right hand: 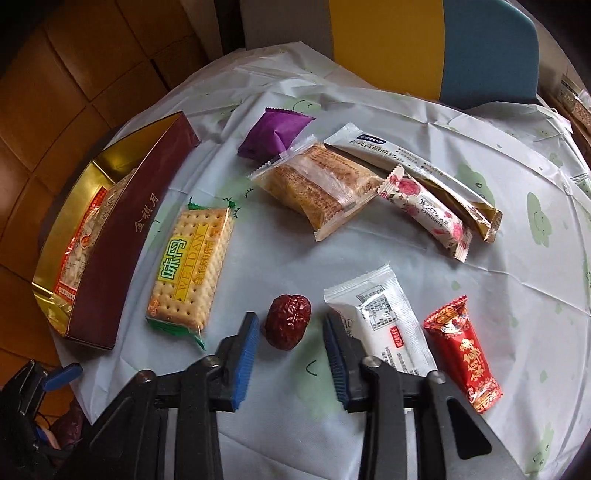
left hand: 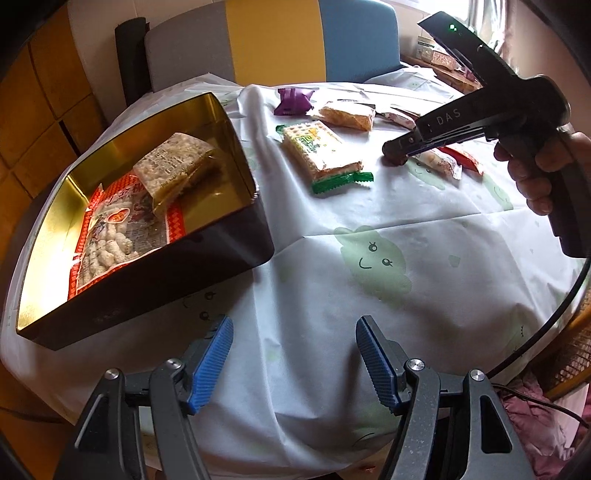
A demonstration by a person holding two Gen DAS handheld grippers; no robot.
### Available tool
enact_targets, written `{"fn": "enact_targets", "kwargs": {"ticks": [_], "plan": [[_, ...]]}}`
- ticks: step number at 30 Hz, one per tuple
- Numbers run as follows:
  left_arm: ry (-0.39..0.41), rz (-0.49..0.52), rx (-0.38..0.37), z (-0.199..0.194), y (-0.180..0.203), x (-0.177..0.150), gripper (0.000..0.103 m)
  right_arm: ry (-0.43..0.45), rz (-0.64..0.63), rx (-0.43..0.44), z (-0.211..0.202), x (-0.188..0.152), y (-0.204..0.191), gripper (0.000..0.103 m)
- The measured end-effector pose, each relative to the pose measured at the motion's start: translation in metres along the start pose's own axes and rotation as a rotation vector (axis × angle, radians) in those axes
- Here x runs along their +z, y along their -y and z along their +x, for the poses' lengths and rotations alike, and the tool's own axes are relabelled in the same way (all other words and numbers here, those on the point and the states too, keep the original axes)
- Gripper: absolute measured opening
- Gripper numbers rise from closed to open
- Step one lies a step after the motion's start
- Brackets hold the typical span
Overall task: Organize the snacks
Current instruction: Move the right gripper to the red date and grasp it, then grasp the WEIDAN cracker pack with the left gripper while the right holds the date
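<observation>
Straddling the wrinkled dark-red dried date (right hand: pixel 287 326) lower centre, right gripper (right hand: pixel 288 354) sits unclosed; next: pinch gently, carry to gold-lined maroon tin box (right hand: pixel 122 240) far left; left gripper (left hand: pixel 293 365) open, empty.

A home dining spot, by the look of it: round table (left hand: pixel 424 236) under a thin white cloth (right hand: pixel 498 295) printed with green cartoon faces, snacks (right hand: pixel 317 184) loose across it beside a gold-lined tin (left hand: pixel 229 122). At the far side, a chair (right hand: pixel 436 48) with grey, yellow and blue back panels; on the left, brown floor tiles (right hand: pixel 66 96). Far right, a bright window (left hand: pixel 491 18) with boxes on its sill, and near right, a wicker seat (left hand: pixel 576 354).
</observation>
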State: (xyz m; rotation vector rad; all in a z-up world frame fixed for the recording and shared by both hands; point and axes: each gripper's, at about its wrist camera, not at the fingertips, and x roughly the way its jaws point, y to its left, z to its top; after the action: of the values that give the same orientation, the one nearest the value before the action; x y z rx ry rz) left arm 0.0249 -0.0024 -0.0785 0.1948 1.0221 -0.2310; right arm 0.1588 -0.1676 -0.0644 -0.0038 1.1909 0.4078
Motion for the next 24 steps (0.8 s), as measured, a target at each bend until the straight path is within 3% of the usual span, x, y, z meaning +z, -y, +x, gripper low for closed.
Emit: {"fn": "enact_targets", "kwargs": {"ticks": [6,9,17,20,24], "plan": [[0.014,0.011,-0.022,-0.004,0.006,0.012,0.070,-0.010,-0.076,0.000,-0.006,-0.004,-0.005,0.024],[0.034,0.027,-0.025,-0.008,0.012,0.025,0.070,-0.070,-0.125,-0.022,-0.009,-0.011,-0.006,0.024],[0.043,-0.034,-0.074,-0.008,0.020,0.076,0.070,-0.144,-0.057,-0.055,-0.001,-0.013,0.015,0.024],[0.054,-0.054,-0.044,-0.005,0.022,0.093,0.081,-0.146,-0.071,-0.076,0.001,-0.015,0.012,0.024],[0.045,-0.070,-0.028,0.003,0.024,0.109,0.081,-0.147,-0.091,-0.084,0.004,-0.016,0.008,0.023]]}}
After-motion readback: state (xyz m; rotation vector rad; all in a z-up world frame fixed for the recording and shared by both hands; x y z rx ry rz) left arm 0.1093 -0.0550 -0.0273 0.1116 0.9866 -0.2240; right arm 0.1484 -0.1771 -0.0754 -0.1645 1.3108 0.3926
